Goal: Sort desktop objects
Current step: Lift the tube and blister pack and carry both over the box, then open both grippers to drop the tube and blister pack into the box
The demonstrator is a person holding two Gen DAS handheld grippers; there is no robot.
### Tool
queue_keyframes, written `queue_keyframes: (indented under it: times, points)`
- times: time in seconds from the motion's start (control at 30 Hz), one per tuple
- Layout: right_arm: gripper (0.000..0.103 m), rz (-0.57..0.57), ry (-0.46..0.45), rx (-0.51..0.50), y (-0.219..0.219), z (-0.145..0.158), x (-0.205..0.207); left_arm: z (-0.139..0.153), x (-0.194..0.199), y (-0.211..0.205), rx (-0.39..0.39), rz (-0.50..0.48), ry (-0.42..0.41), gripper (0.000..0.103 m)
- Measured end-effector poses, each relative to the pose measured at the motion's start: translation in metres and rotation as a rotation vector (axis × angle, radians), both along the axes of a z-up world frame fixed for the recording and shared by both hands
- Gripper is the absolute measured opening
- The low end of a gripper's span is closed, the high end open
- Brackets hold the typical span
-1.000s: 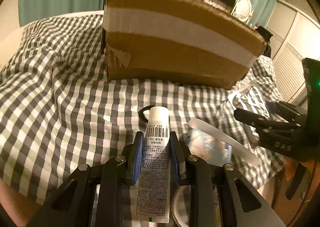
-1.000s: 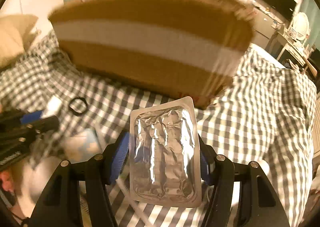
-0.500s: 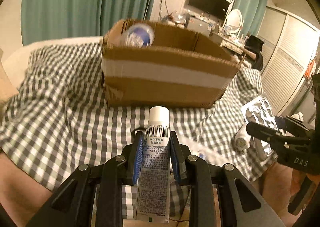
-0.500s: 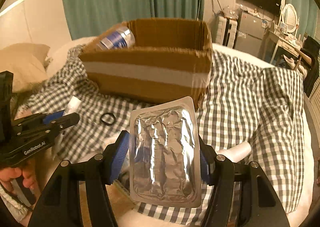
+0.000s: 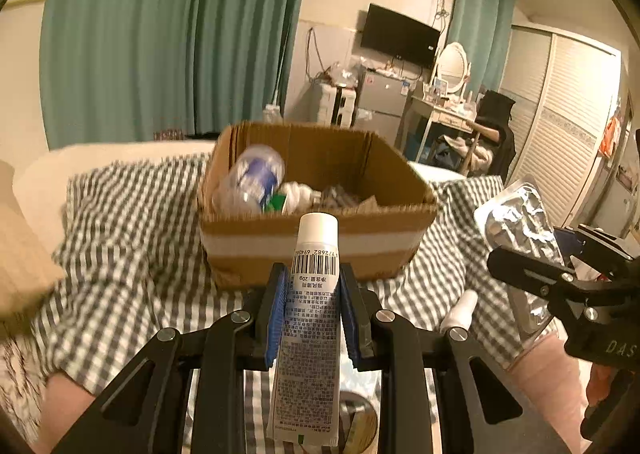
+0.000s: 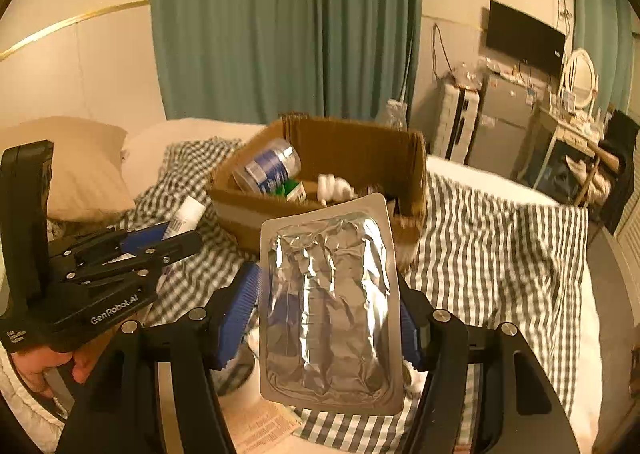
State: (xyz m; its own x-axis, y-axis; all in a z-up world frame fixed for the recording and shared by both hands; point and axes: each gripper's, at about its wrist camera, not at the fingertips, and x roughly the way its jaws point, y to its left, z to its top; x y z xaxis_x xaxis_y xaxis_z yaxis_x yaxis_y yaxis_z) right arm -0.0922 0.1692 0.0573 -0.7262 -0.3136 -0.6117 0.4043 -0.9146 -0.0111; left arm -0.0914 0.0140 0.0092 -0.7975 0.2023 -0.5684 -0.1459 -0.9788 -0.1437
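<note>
Two handheld grippers hover above a bed covered with a grey-and-white checked bedspread (image 5: pixel 120 238). The left gripper (image 5: pixel 312 306) is clamped on a white ointment tube (image 5: pixel 310 334), cap pointing forward, barcode facing up. The right gripper (image 6: pixel 330 318) grips a silver foil blister pack (image 6: pixel 330 306) by its two long edges, the crinkled foil side facing the camera.

Ahead of both, near the middle of the bed, sits an open cardboard box (image 5: pixel 316 246) with a white tape band around its side. Inside it, a clear plastic bottle with a blue label (image 5: pixel 254 183) leans in the left corner, beside a white spiral bulb (image 5: pixel 298 193) and something green, possibly a small carton.

Another white tube or bottle (image 5: pixel 460 312) lies on the bedspread toward the bed's right edge, below the right gripper. A beige pillow (image 6: pixel 80 165) rests at the bed's far left. Green curtains (image 5: pixel 160 33) hang behind.
</note>
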Motion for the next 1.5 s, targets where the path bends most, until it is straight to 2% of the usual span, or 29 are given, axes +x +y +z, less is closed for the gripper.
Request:
queue_keyframes:
  times: [0.33,0.5,0.67,0.87,1.2,1.47,1.5]
  points:
    - [0.062,0.021,0.037,-0.014,-0.005,0.029,-0.025,0.045,-0.024,0.011,-0.049,-0.015,0.099,0.026]
    - [0.062,0.030,0.057,-0.048,-0.004,0.046,-0.044,0.062,-0.037,0.013,-0.044,-0.023,0.148,0.026]
    - [0.062,0.026,0.071,-0.070,-0.004,0.055,-0.072,0.067,-0.065,0.014,-0.024,-0.026,0.149,0.026]
    - [0.062,0.019,0.051,-0.088,-0.002,0.045,-0.113,0.056,-0.110,0.018,-0.018,-0.032,0.117,0.026]
    - [0.062,-0.021,-0.060,-0.118,0.006,-0.004,-0.193,0.011,-0.184,0.023,-0.034,-0.022,0.041,0.026]
    - [0.063,-0.036,-0.086,-0.146,0.013,-0.034,-0.231,-0.021,-0.218,0.022,-0.045,-0.004,0.010,0.026]
    - [0.065,-0.042,-0.081,-0.153,0.014,-0.035,-0.231,-0.024,-0.220,0.023,-0.055,0.000,0.011,0.030]
